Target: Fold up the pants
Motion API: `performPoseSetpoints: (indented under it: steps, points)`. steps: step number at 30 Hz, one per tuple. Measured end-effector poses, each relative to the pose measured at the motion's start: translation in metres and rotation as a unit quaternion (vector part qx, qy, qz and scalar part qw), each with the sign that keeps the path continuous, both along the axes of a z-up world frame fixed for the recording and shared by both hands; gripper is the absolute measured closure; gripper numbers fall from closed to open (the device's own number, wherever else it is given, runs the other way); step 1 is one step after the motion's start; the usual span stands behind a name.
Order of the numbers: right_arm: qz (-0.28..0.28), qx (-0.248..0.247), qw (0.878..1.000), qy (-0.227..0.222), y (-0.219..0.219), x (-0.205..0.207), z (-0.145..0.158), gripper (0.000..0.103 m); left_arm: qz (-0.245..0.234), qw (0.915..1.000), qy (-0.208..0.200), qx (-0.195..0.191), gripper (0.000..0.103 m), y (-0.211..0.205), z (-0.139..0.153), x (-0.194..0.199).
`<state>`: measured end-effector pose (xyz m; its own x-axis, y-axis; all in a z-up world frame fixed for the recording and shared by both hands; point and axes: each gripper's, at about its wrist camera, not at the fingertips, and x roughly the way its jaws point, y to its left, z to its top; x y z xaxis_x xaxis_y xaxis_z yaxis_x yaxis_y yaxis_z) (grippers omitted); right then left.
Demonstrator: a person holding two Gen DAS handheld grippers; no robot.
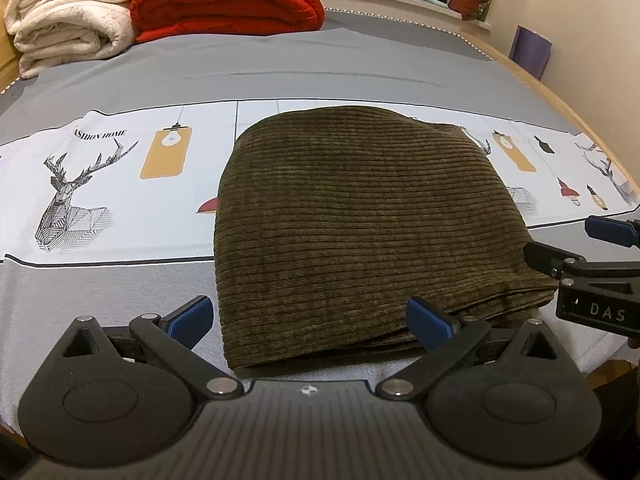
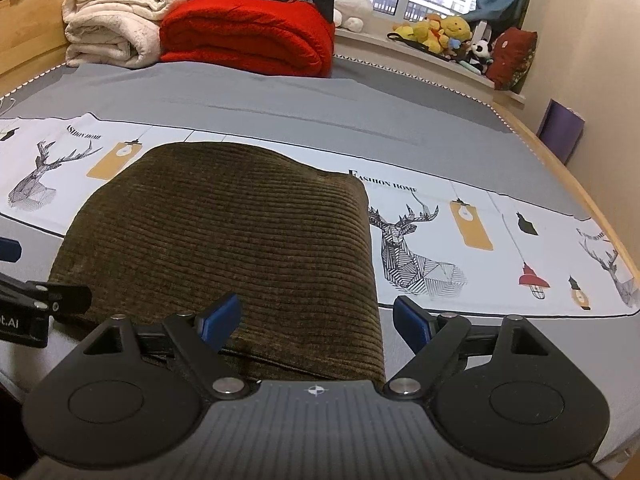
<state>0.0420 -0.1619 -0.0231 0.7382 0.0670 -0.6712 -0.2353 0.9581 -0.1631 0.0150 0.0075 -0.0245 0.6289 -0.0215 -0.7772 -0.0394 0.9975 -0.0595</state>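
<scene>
Olive-brown corduroy pants [image 1: 360, 216] lie folded into a compact stack on the bed; they also show in the right wrist view [image 2: 224, 248]. My left gripper [image 1: 310, 318] is open, its blue-padded fingers spread across the stack's near-left corner, just in front of it. My right gripper [image 2: 318, 322] is open over the stack's near-right corner, its left finger above the cloth and its right finger beside the edge. The right gripper also shows at the right edge of the left wrist view [image 1: 576, 252]. Neither gripper holds cloth.
The bed [image 1: 120, 280] has a grey sheet with a white printed band of deer and lamps. A folded cream blanket [image 1: 72, 20] and a red blanket [image 1: 228, 0] lie at the far end. Plush toys [image 2: 444, 32] sit on the sill. The wooden bed frame [image 2: 600, 208] runs along the right.
</scene>
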Motion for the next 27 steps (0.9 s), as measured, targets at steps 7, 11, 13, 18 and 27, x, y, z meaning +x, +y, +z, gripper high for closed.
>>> performPoseSetpoints:
  steps: [7,11,13,18,27]
  points:
    - [0.001,-0.003,1.000,0.001,0.0014,-0.0003,-0.0016,0.018,-0.004,1.0000,0.002,-0.002,0.000,0.0000,-0.0004,0.0000]
    - [0.004,-0.007,1.000,0.000,0.0025,-0.0006,-0.0018,0.018,-0.007,1.0000,0.001,-0.001,0.000,-0.0009,-0.0006,0.0001]
    - [0.004,-0.008,1.000,0.001,0.0027,-0.0004,-0.0021,0.018,-0.008,1.0000,0.000,-0.002,0.000,-0.0008,-0.0004,-0.0002]
    - [0.005,-0.010,1.000,0.001,0.0027,-0.0003,-0.0025,0.018,-0.008,1.0000,0.000,-0.002,0.000,-0.0008,-0.0006,-0.0002]
    - [0.007,-0.012,1.000,0.001,0.0026,-0.0007,-0.0039,0.018,-0.011,0.9999,0.000,-0.001,0.000,-0.0015,-0.0008,-0.0005]
